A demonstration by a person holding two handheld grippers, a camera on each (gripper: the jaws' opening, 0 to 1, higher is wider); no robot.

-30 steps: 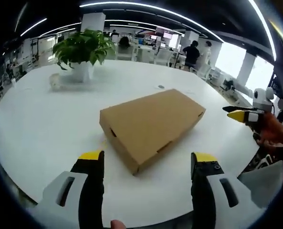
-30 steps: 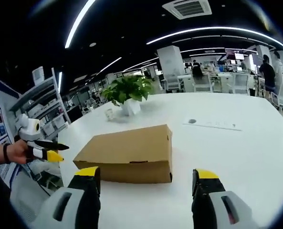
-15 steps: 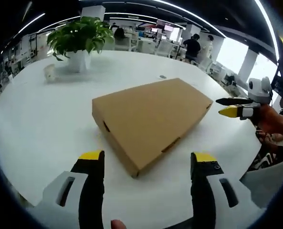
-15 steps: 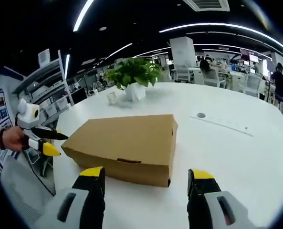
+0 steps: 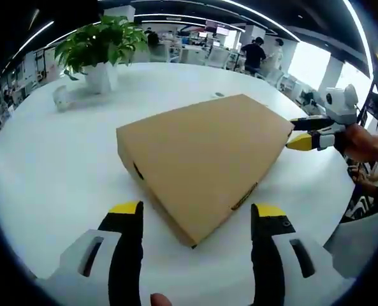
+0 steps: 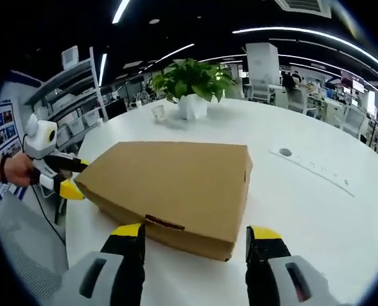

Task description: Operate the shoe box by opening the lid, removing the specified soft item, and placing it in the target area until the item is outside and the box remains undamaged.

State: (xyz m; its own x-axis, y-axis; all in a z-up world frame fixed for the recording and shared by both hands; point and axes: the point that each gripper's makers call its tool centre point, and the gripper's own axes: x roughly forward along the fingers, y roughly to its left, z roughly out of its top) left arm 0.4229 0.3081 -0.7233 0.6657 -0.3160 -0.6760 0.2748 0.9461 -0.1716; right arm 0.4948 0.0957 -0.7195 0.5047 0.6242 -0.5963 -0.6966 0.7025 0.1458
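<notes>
The white table (image 5: 42, 166) carries a closed cardboard shoe box (image 5: 201, 159), which lies flat near the table's near edge, well apart from the potted plant (image 5: 99, 48) by the far edge.

Task status: no step is complete. The lid (image 6: 169, 175) sits fully down on the box, the soft item is hidden inside, and no target area can be identified. Opening, removal and placement all remain.

Orientation: in the left gripper view the box's long axis runs diagonally, with one corner toward that gripper. In the right gripper view a long side with a lid tab (image 6: 165, 222) faces the right gripper.

The left gripper (image 5: 198, 213) has its jaws spread wide and empty, just short of the near corner. The right gripper (image 6: 195, 233) is likewise spread and empty, its jaws bracketing the near long side. Contact cannot be confirmed.

A small pale object (image 5: 60, 99) stands beside the plant.
</notes>
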